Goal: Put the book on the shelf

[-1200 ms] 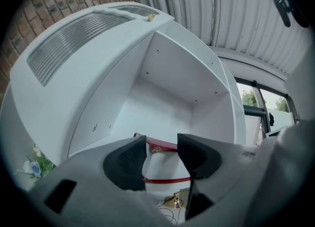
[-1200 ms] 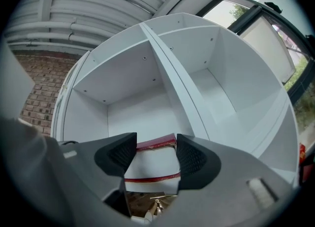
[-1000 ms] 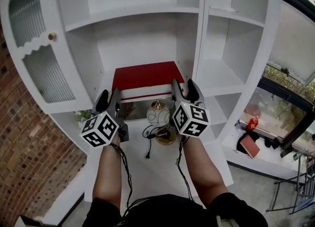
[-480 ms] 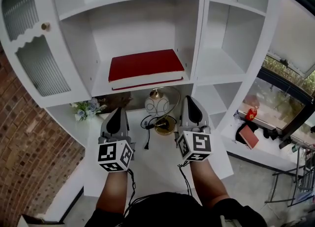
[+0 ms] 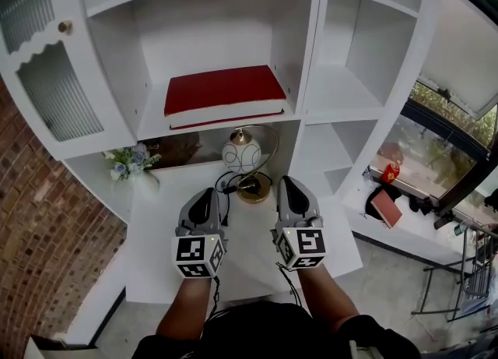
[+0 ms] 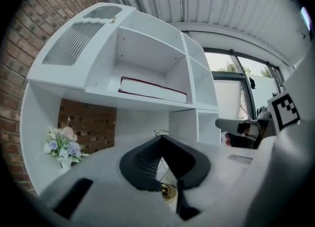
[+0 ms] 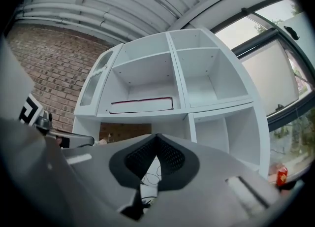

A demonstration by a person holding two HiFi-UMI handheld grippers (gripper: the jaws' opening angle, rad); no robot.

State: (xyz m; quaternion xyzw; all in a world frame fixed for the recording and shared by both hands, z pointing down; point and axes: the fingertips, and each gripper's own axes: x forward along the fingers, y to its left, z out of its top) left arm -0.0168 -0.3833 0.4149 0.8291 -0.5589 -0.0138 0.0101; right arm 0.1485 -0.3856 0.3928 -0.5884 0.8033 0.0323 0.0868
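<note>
The red book with white page edges lies flat on the middle shelf of the white cabinet. It also shows in the left gripper view and the right gripper view. Nothing touches it. My left gripper and right gripper hover side by side over the white desk, well below and in front of the book. Both are shut with nothing between the jaws, as their own views confirm: left gripper, right gripper.
A round white lamp with a brass base and a black cord stands under the book's shelf, just beyond the grippers. A small flower bunch sits at the left. A ribbed glass door hangs left. Bare shelf compartments lie right.
Both grippers have left the book's sides and drawn back and down over the desk, and their jaws have closed. The book stays on the shelf.
</note>
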